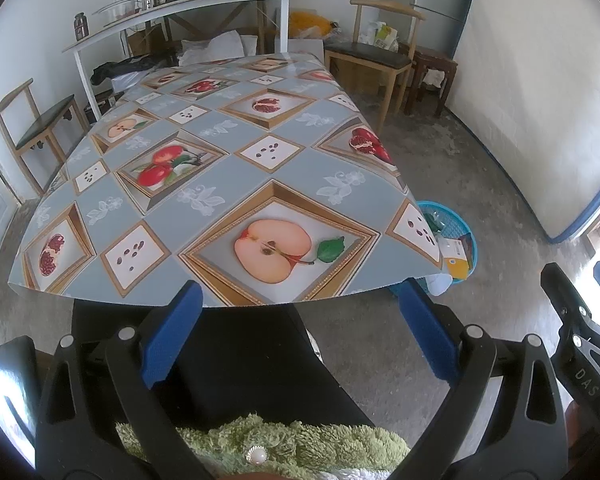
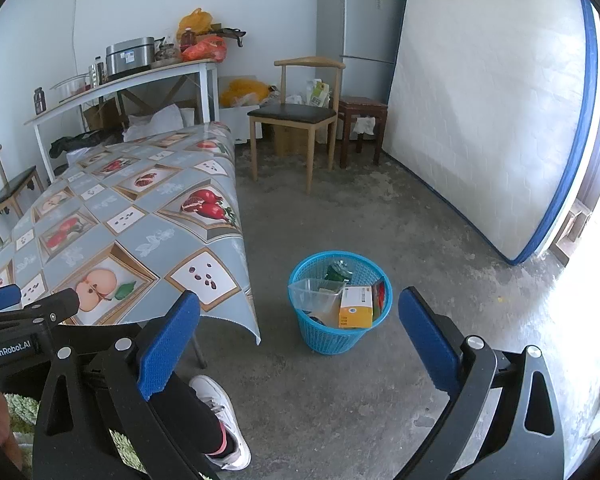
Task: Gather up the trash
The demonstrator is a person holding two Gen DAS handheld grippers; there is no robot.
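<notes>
Concrete floor [image 2: 340, 400] and a fruit-patterned tabletop [image 1: 220, 168] fill a plain room, seen past two handheld grippers whose jaws both stand wide apart and empty: the left gripper [image 1: 300, 328] faces the tabletop, which shows no trash, and the right gripper [image 2: 300, 332] faces a blue basket [image 2: 332, 340] on the floor at twelve o'clock from it. Inside the basket lie a clear plastic tub [image 2: 314, 294], an orange-and-white box [image 2: 356, 306] and a green wrapper [image 2: 338, 270], so collecting looks finished or nearly so; any next move calls for finding remaining trash first. Readable writing: "GenRobot.AI" and "DAS" on the gripper frames; box print is too small.
</notes>
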